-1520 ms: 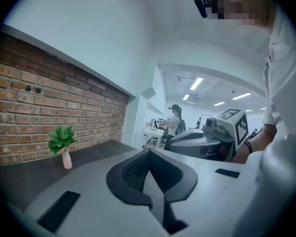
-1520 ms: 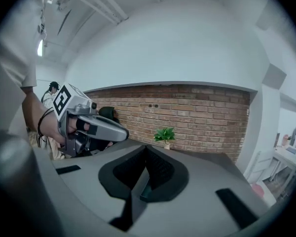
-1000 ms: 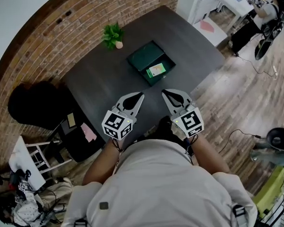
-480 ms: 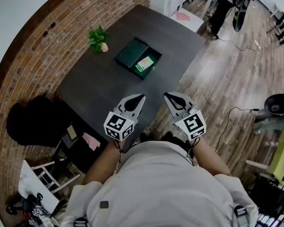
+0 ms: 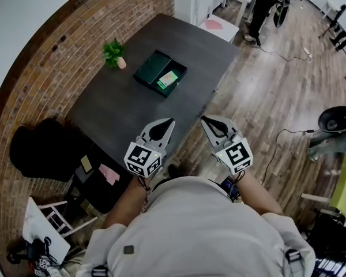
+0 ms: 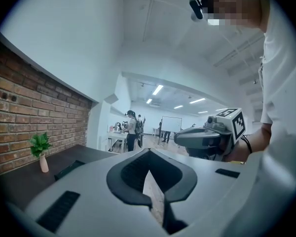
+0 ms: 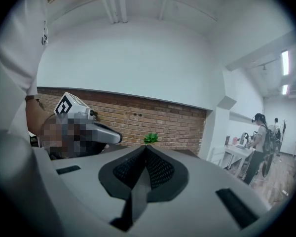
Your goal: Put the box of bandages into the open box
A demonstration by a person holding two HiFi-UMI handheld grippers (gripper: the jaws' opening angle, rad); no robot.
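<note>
The dark green open box (image 5: 151, 68) lies on the dark table (image 5: 121, 111), far ahead of me. A light green box of bandages (image 5: 168, 79) rests inside its right half. Both grippers hang in front of my chest, short of the table's near edge and well away from the box. My left gripper (image 5: 170, 120) is shut with nothing in it, its tips meeting in the left gripper view (image 6: 149, 152). My right gripper (image 5: 204, 119) is shut and empty too, seen in the right gripper view (image 7: 146, 147).
A small potted plant (image 5: 113, 52) stands at the table's back left by the brick wall. A black bag (image 5: 43, 146) and clutter lie left of the table. Wooden floor (image 5: 265, 91) spreads to the right, with people and white desks at the far end.
The table and its box have drawn farther away and up in the head view. Both grippers stay shut and empty before my chest.
</note>
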